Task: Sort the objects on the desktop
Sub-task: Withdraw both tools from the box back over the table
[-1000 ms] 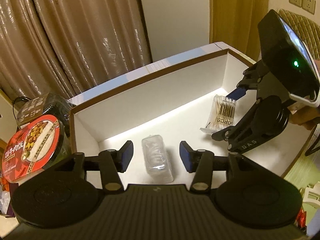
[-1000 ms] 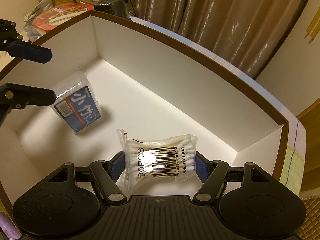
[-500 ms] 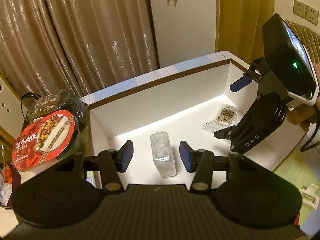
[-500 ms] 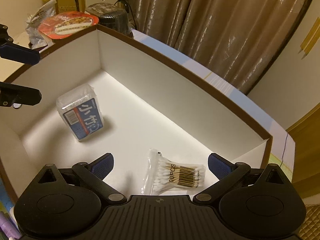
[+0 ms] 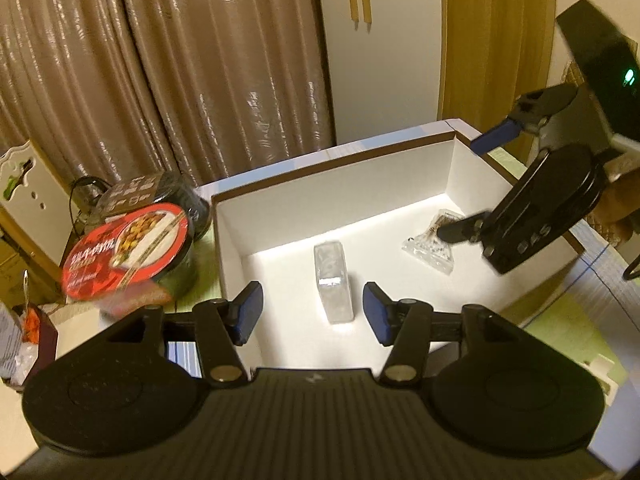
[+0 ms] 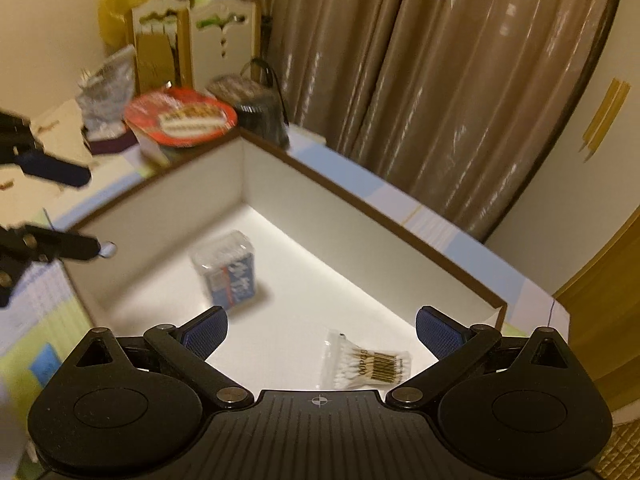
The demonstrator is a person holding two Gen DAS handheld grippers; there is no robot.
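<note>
A white box with a brown rim point(image 5: 332, 160) point(image 6: 360, 200) holds two items. A clear tissue pack with a blue label point(image 5: 334, 282) point(image 6: 228, 270) lies on its floor toward the left. A clear bag of cotton swabs point(image 5: 430, 246) point(image 6: 370, 364) lies toward the right end. My left gripper point(image 5: 312, 314) is open above the box's near edge, with the tissue pack showing between its fingers but well below them. My right gripper point(image 6: 322, 334) point(image 5: 476, 184) is wide open above the swab bag, holding nothing.
A red-lidded instant meal bowl point(image 5: 128, 248) point(image 6: 180, 120) and a dark tub point(image 5: 160, 192) point(image 6: 256, 108) stand left of the box. White wooden stands point(image 6: 192, 44), a yellow bag point(image 6: 120, 0) and a crumpled plastic bag point(image 6: 108, 92) sit behind. Brown curtains point(image 5: 160, 60) hang at the back.
My right gripper let go of the cotton swab bag, which now lies on the box floor, and opened wide. Both grippers have risen and pulled back from the box.
</note>
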